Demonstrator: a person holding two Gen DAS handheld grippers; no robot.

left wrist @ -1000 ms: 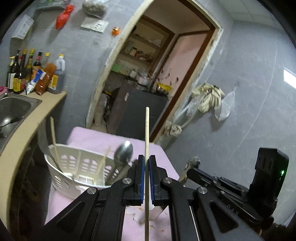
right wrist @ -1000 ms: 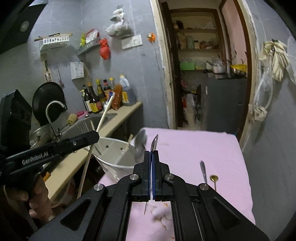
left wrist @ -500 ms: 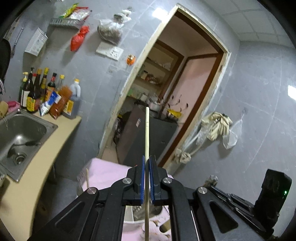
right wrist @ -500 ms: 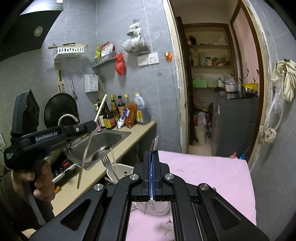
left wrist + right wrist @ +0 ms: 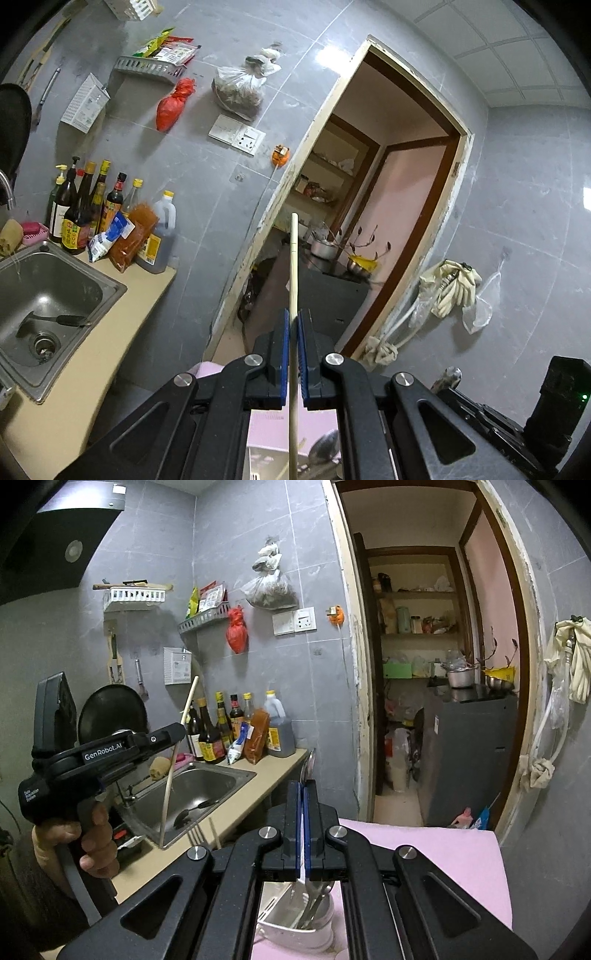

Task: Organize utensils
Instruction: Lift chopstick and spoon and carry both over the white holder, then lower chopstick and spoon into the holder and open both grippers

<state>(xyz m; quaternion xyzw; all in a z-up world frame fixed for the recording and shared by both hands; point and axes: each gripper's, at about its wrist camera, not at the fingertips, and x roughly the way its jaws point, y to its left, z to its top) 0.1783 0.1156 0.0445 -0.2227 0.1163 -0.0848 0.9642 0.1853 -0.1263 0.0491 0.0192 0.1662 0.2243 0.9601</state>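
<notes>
My left gripper (image 5: 291, 325) is shut on a pale wooden chopstick (image 5: 293, 266) that stands upright through its blue pads. From the right wrist view, the same gripper (image 5: 176, 735) is held in a hand at the left above the counter, and its chopstick (image 5: 173, 760) slants down toward the sink. My right gripper (image 5: 303, 794) is shut on a thin metal utensil (image 5: 308, 764), seen edge-on above the pads. A white basket (image 5: 317, 936) holding a fork and spoons sits on the pink cloth (image 5: 424, 853), below and just ahead of the right gripper.
A steel sink (image 5: 48, 291) with a dark utensil in it is set in the beige counter (image 5: 85, 369) at the left. Sauce bottles (image 5: 92, 218) stand by the grey wall. An open doorway (image 5: 424, 664) lies ahead. Gloves hang at the right.
Both grippers have risen and tipped upward, each keeping its utensil. The basket has dropped to the bottom edge of both views, and the left gripper has swung toward the sink side.
</notes>
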